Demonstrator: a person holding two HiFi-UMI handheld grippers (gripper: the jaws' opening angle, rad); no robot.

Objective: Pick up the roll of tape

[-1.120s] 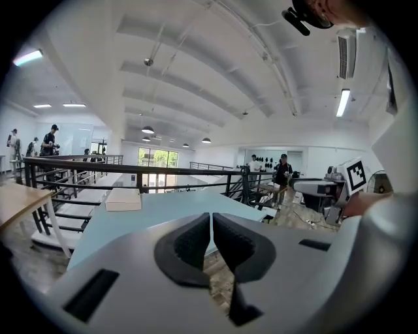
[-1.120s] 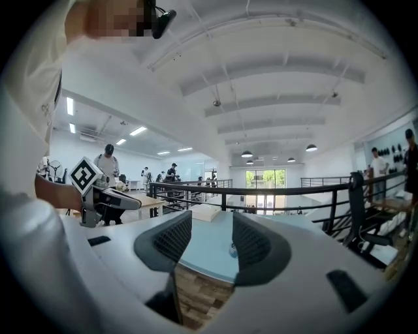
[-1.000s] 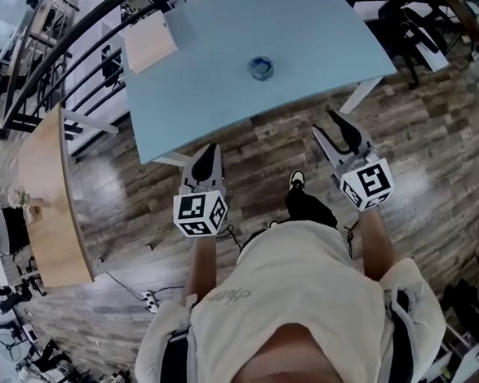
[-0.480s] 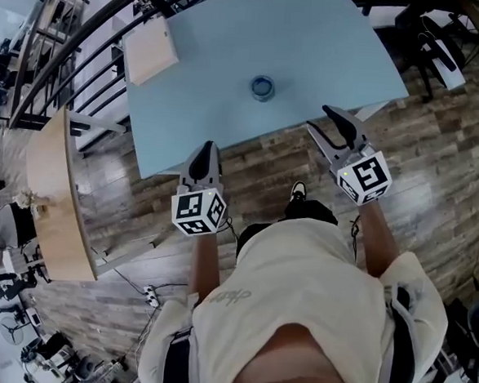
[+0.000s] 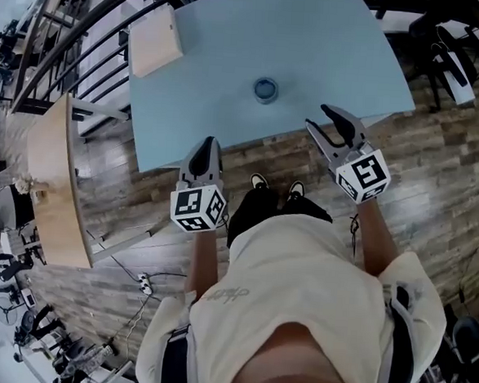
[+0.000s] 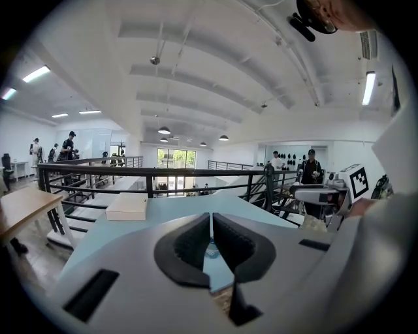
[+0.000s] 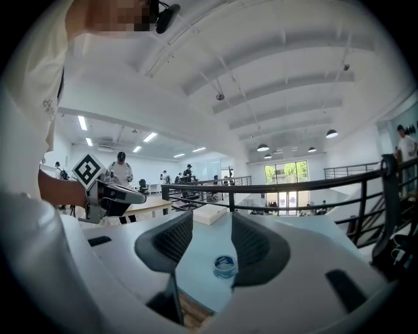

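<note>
Blue tape roll (image 5: pixel 265 89) on bench (image 5: pixel 225 46), well ahead of right gripper (image 5: pixel 320 118): jaws wide, closing, empty. Left gripper (image 5: pixel 207 144): jaws nearly together, empty.

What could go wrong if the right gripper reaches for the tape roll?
The right gripper is short of the tape roll, its jaws closing with nothing between them; too narrow, they may knock the roll away. The roll lies flat on the smooth table, so it might slide.
</note>
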